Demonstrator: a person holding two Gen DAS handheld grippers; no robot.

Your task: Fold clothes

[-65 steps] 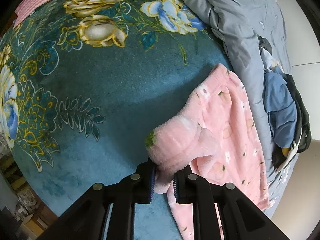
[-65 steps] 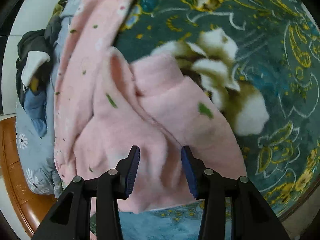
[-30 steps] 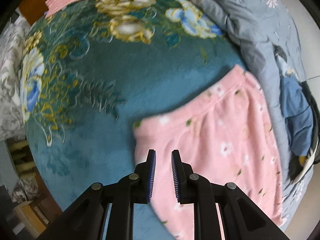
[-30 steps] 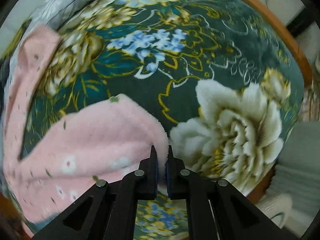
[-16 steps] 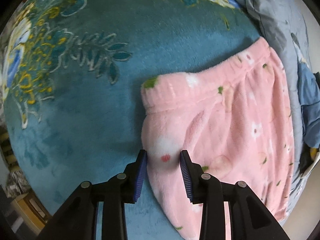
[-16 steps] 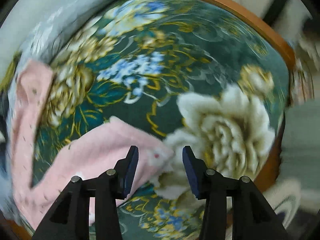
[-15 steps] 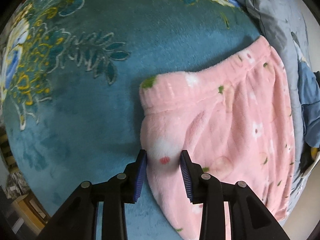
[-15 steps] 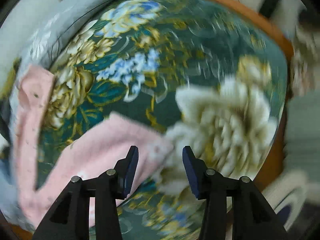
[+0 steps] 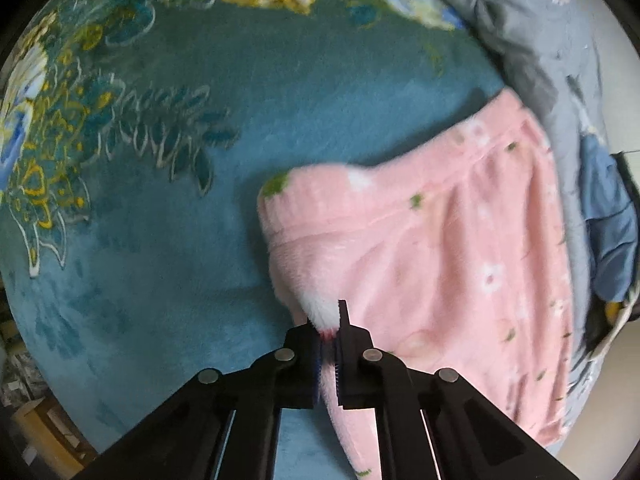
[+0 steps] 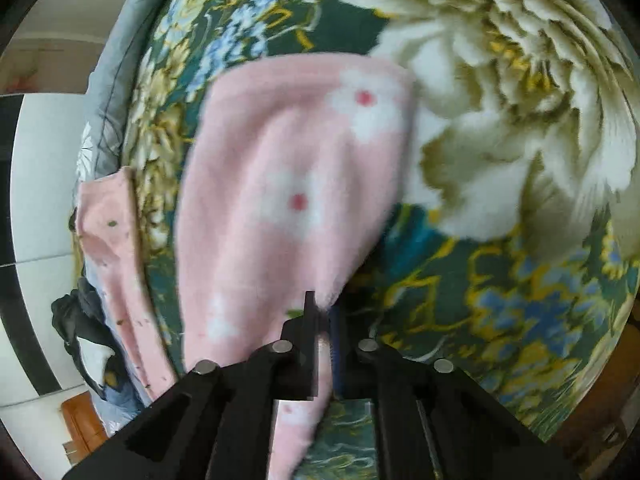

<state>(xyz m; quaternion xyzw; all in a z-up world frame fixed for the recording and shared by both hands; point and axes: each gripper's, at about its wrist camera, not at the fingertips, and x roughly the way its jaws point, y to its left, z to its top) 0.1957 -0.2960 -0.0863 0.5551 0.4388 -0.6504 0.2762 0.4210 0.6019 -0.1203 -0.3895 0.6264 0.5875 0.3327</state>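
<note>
Pink fleece trousers (image 9: 460,248) with small flowers lie flat on the bed, their ribbed waistband toward the middle of the left wrist view. My left gripper (image 9: 330,332) points steeply down at the near left edge below the waistband, its jaws closing tight on a pinched fold of the pink fabric. In the right wrist view one trouser leg (image 10: 288,184) runs up from the bottom centre. My right gripper (image 10: 322,320) is at that leg's right edge, its jaws closing, with pink fabric squeezed between the pads. The other leg (image 10: 108,232) lies at the left.
A blue-green floral blanket (image 9: 160,240) covers the bed. A grey duvet (image 9: 540,40) is bunched along the right edge, with a heap of blue and dark clothes (image 9: 608,232) beyond it. White floor tiles (image 10: 40,184) and a wooden piece (image 10: 80,416) show at the left.
Both grippers stood open over the trousers half a second ago; now each is shut on a pinch of pink fabric. The right one has rolled and moved along the leg.
</note>
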